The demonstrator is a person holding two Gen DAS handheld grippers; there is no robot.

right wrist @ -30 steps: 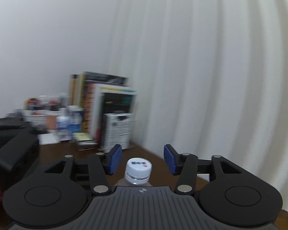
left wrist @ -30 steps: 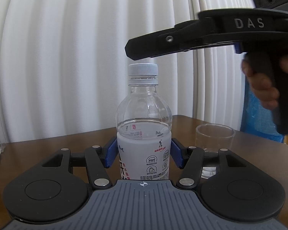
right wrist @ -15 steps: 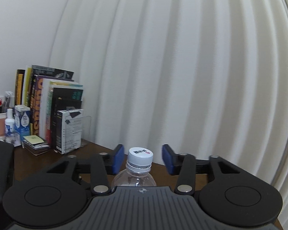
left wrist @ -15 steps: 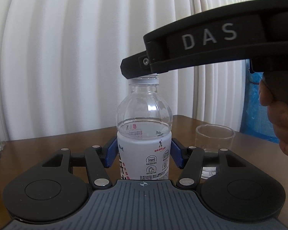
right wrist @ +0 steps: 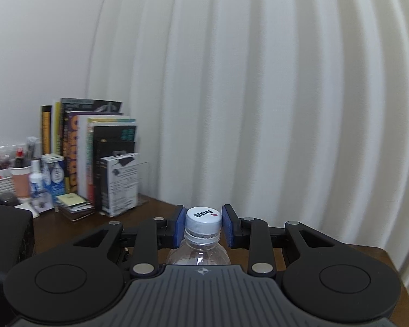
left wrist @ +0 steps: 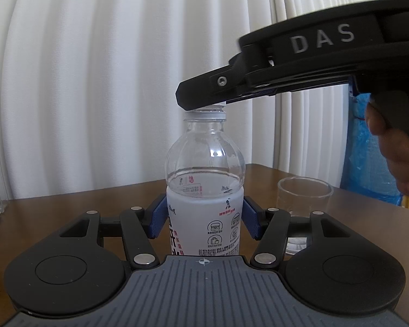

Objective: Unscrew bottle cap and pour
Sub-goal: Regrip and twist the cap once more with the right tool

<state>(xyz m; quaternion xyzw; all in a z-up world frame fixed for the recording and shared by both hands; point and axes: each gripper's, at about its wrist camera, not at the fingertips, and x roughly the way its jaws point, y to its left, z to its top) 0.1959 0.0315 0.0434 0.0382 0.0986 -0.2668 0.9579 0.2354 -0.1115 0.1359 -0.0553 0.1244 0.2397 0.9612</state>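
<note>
A clear water bottle (left wrist: 204,163) with a white label stands upright on the brown table (left wrist: 68,204), partly filled. My left gripper (left wrist: 203,219) is shut on the bottle's labelled body, blue pads on both sides. My right gripper (right wrist: 203,224) reaches in from the right at the bottle's top, with its blue pads closed against the white cap (right wrist: 203,220). In the left wrist view the right gripper's black body (left wrist: 259,79) covers the cap. An empty clear glass (left wrist: 304,199) stands on the table right of the bottle.
White curtains hang behind the table. Books (right wrist: 95,150), small boxes and a pen holder (right wrist: 20,174) stand at the table's far left in the right wrist view. A blue bag (left wrist: 368,163) lies beyond the table's right edge.
My right gripper has come down over the bottle top and its pads have closed from a wide gap onto the cap. The left gripper and bottle have stayed still.
</note>
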